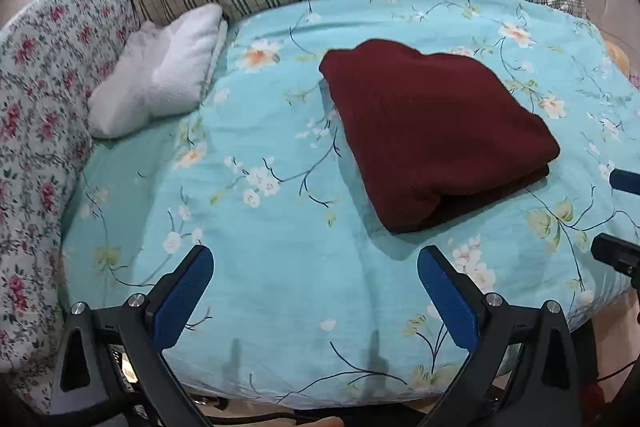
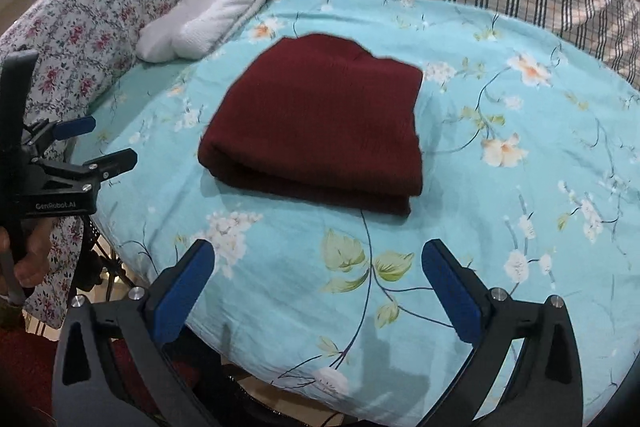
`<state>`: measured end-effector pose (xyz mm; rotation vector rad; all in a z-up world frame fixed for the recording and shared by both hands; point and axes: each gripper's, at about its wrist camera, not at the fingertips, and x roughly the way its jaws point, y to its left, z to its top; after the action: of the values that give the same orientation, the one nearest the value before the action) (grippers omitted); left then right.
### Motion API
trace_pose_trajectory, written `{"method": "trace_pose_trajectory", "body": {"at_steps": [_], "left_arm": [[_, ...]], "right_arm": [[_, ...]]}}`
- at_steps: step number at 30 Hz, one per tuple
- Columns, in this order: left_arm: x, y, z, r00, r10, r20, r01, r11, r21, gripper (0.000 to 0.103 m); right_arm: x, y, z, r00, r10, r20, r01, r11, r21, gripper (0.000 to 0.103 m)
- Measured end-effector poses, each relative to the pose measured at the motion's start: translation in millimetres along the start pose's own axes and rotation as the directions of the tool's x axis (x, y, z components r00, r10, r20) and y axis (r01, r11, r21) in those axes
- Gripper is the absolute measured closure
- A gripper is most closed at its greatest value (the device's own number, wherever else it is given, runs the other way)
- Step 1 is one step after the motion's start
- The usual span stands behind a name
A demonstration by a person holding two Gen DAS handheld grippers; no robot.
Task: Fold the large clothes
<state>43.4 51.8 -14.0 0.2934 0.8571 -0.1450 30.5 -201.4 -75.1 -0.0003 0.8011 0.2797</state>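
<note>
My left gripper (image 1: 316, 263) and right gripper (image 2: 318, 259) both hang spread wide with nothing between their fingers, above the near edge of the floral blue sheet (image 1: 280, 267). Beyond them the maroon garment (image 2: 320, 123) lies folded mid-bed, touching neither; a white towel (image 1: 160, 75) sits far left.

"GenRobot.AI" on left tool (image 2: 96, 143)

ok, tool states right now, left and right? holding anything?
Left tool: open, holding nothing, hovering over the bed sheet.
Right tool: open, holding nothing; the folded maroon garment lies untouched ahead of it.
</note>
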Motion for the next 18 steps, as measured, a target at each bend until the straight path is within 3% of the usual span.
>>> {"method": "trace_pose_trajectory", "body": {"at_steps": [6,18], "left_arm": [[21,-5,2,0.999,0.012,-0.034,-0.011,1.000,0.010,0.001],[22,-16,20,1.000,-0.011,-0.010,0.011,1.000,0.026,0.001]], "right_arm": [[16,-1,1,0.999,0.012,-0.037,-0.012,1.000,0.022,0.000],[31,-19,22,0.998,0.041,-0.050,-0.037,0.997,0.073,0.000]]}}
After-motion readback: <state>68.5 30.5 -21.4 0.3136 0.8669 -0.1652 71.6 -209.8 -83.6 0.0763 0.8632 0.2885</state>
